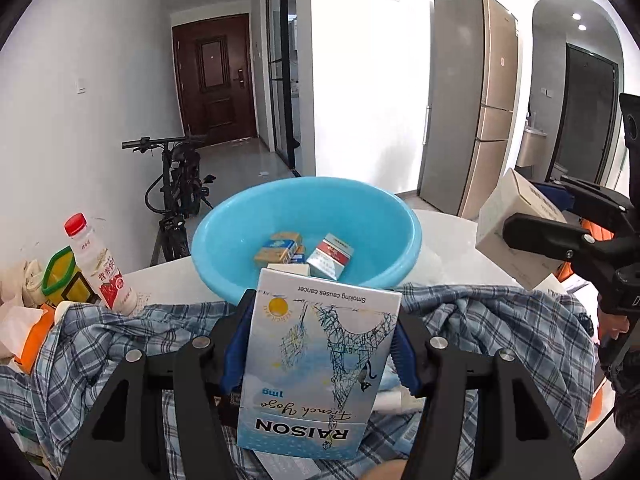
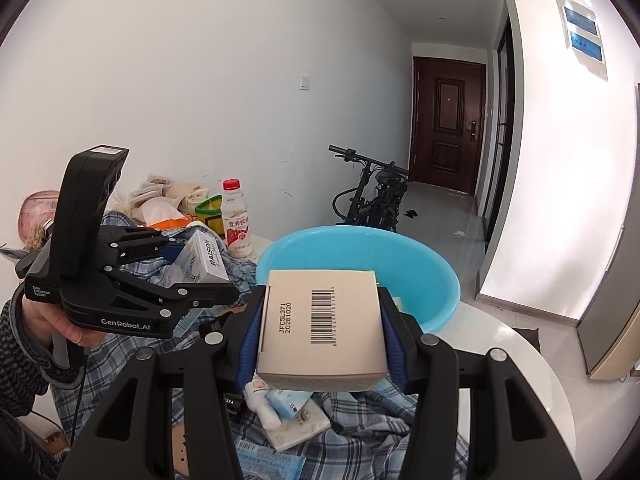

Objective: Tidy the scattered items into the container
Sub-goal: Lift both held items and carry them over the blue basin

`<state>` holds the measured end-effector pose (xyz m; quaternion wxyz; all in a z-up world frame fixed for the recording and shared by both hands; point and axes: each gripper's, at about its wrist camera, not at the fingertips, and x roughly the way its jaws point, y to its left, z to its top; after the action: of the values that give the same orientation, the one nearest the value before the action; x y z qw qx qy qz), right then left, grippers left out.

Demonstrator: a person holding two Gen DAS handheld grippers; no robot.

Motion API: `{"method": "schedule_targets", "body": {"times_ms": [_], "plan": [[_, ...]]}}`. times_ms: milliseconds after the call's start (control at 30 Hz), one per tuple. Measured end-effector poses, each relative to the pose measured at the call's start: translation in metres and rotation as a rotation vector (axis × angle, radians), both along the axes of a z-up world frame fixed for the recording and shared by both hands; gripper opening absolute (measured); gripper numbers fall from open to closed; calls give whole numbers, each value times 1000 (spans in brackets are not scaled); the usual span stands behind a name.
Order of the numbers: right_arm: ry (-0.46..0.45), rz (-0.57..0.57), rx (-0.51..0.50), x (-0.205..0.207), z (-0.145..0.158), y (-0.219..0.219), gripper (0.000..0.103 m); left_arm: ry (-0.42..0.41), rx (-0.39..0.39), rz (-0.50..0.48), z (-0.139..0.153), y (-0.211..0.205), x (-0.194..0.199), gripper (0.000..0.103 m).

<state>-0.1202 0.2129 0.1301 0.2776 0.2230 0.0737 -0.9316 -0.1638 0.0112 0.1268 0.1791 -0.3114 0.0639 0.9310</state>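
Beyond both claws sits the blue basin (image 1: 306, 236), straight ahead of the left gripper (image 1: 316, 344) clamping the Raison carton (image 1: 316, 368) upright, while the right gripper (image 2: 320, 336), pinching the beige box (image 2: 322, 328) crosswise, looks equally near.

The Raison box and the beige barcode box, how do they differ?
The Raison box is pale blue with a tower drawing; the beige barcode box is plain, with printed codes. The Raison box is flat and slim, the beige box squatter and thicker. The left claw clamps the first, the right claw the second. Both hang short of the blue basin.
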Motion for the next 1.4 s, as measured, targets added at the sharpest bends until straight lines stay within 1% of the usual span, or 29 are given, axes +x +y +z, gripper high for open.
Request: {"method": "schedule_targets", "body": {"times_ms": [100,167,300,433,533,600,700,800,933,1067,1200,1267,1400], "plan": [[-15,-22,0,-18,7,-3,50,-28,21,23,9,-2,-23,62],[-42,-6,11,-32,10,-8,50,-62,25,32,12,-2,-41,62],[-91,-21,16,-66,12,-12,50,-87,3,55,16,2,-75,62],[-144,-64,-4,-99,9,-6,50,-98,5,89,20,7,-108,63],[-180,-65,2,-119,6,-5,50,-105,-19,115,20,11,-132,62],[-222,-90,-9,-137,1,-2,50,-121,-40,129,17,15,-151,63],[-289,-133,-20,-171,-10,2,50,-184,-50,139,5,21,-181,62],[-348,-171,-16,-202,-22,5,50,-266,-34,151,-13,26,-212,62],[-406,-211,13,-234,-41,8,50,-330,-32,184,-38,29,-247,63],[-467,-239,41,-258,-65,7,50,-419,-25,210,-64,28,-279,62],[-526,-253,38,-275,-85,7,50,-494,-34,244,-87,26,-300,62],[-551,-260,47,-284,-94,6,50,-515,-32,276,-95,23,-308,62],[-596,-271,30,-290,-106,8,50,-539,-30,285,-107,23,-320,62]]}}
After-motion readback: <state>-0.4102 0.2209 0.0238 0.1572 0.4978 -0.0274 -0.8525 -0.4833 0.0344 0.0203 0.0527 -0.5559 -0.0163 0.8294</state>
